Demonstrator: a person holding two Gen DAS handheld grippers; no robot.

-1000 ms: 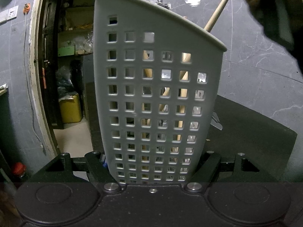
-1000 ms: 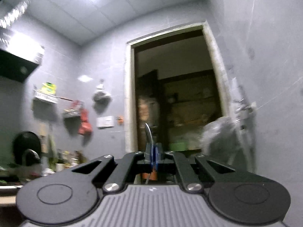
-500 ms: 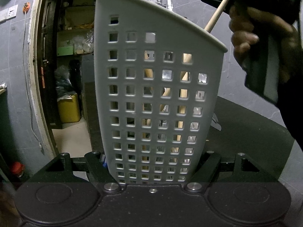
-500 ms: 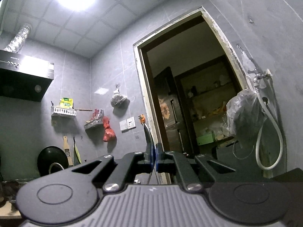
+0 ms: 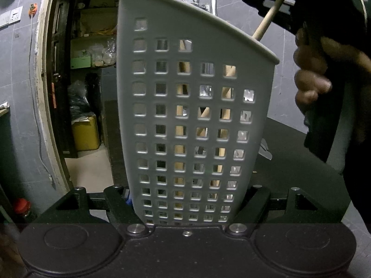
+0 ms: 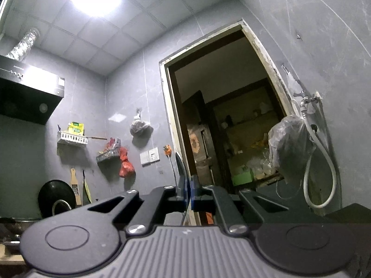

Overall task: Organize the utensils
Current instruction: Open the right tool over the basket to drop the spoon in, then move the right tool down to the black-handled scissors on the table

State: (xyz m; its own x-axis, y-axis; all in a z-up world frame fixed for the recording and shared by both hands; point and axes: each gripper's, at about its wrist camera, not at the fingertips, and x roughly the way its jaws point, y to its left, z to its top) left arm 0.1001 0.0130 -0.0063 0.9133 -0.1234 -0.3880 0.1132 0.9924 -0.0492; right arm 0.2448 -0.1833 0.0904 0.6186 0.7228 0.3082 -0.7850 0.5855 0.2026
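Observation:
A grey perforated utensil holder [image 5: 162, 106] fills the left wrist view, upright on a dark counter [image 5: 296, 166]. My left gripper [image 5: 189, 200] is shut on its lower walls, one finger on each side. Wooden handles show through the holes, and one wooden handle [image 5: 269, 20] sticks out over the rim at the upper right. A person's hand [image 5: 310, 78] grips the right tool just right of the holder, near its rim. In the right wrist view my right gripper [image 6: 187, 185] is shut on a thin metal utensil [image 6: 180, 165] that points up, edge-on.
An open doorway [image 6: 231, 127] leads to a dim store room with a yellow container [image 5: 84, 134] on its floor. On the grey tiled wall hang a tap with a hose [image 6: 310, 162] and a plastic bag [image 6: 289, 143]. A range hood [image 6: 27, 97] and wall racks are at left.
The right hand with its tool has come down into the upper right of the left wrist view, beside the holder's rim. The holder and my left gripper have stayed still.

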